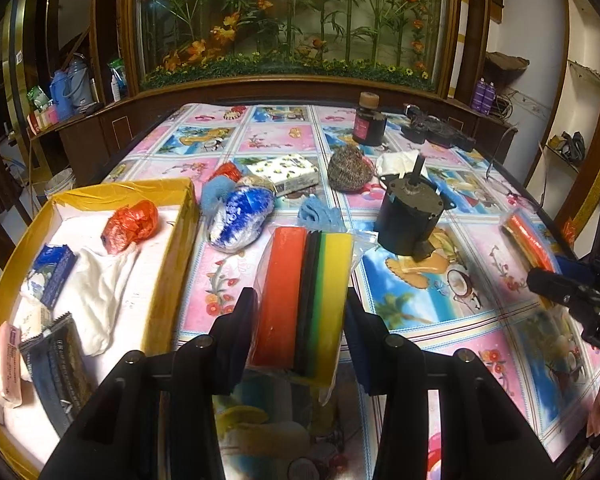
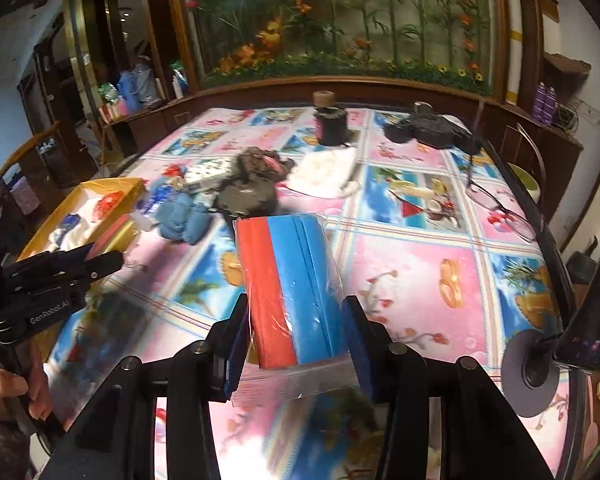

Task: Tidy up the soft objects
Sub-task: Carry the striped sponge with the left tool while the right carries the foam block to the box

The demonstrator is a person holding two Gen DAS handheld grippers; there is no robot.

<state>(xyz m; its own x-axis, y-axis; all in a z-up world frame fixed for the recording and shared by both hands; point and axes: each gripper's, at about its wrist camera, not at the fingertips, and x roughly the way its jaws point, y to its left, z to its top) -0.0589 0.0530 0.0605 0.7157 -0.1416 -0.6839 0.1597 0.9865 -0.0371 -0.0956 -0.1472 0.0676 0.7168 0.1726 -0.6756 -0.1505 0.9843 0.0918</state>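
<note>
Sponge pack (image 1: 300, 300) gripped; eyeglasses (image 2: 500, 208) (right view only).

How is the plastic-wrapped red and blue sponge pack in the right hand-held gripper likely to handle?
The red and blue sponge pack looks like foam, so probably light and squashy. Its glossy clear wrap may be slippery, and the loose film edge would likely flop.

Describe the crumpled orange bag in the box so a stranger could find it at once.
Start at the yellow box on the table's left side, lined in white. At its far end, above a white cloth, sits the orange bag, a crumpled ball of shiny plastic. It is the only orange thing inside the box; the blue packet and dark pouch lie nearer the camera.
</note>
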